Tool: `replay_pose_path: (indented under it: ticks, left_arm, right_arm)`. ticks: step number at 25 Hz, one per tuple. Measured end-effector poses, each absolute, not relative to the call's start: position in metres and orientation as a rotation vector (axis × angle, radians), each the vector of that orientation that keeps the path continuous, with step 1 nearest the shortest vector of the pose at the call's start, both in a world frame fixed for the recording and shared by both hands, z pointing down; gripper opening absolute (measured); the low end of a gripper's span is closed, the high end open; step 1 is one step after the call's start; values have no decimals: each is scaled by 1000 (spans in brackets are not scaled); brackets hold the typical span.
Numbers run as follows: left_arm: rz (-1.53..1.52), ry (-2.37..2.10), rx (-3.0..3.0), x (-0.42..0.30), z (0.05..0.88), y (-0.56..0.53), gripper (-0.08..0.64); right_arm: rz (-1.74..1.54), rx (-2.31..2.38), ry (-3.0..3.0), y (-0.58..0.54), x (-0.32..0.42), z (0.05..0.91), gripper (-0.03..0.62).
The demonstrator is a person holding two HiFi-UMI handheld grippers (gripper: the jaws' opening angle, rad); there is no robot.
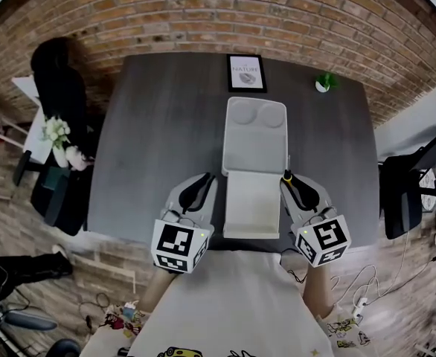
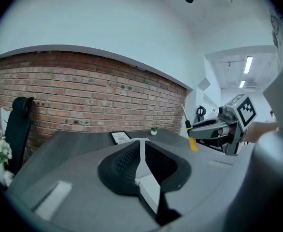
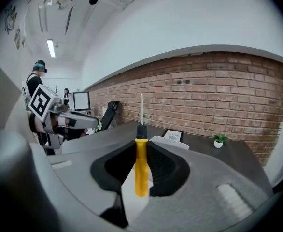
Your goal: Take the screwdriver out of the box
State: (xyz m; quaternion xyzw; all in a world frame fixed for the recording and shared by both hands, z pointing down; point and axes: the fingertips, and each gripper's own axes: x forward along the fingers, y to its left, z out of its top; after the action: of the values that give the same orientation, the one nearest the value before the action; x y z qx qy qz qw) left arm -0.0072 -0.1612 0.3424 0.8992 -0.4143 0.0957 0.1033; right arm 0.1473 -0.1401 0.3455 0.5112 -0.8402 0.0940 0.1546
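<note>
The screwdriver [image 3: 141, 166] has a yellow handle and a thin steel shaft that points up. My right gripper [image 3: 141, 149] is shut on the handle and holds it in the air. In the head view the right gripper [image 1: 291, 187] hangs just right of the open white box [image 1: 252, 213], with the screwdriver [image 1: 286, 175] at its tip. The box looks bare inside and its lid [image 1: 255, 136] lies flat beyond it. My left gripper [image 1: 203, 188] hovers by the box's left edge. Its jaws [image 2: 142, 153] stand together with nothing between them. From the left gripper view the screwdriver [image 2: 191, 138] shows off to the right.
The dark grey table [image 1: 158, 140] carries a framed print [image 1: 246, 73] and a small potted plant [image 1: 324, 82] at its far edge. A black chair [image 1: 58, 88] and white flowers [image 1: 58, 136] stand at the left. Another chair [image 1: 400, 192] and floor cables are at the right. A brick wall lies behind.
</note>
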Motion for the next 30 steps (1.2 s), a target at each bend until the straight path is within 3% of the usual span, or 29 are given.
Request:
replay_pose_path:
  ticks: [30]
  left_arm:
    - [231,-1215,2602,-17,344,-154,2]
  right_arm:
    - [459,1606,-2494,-127,162,345,74]
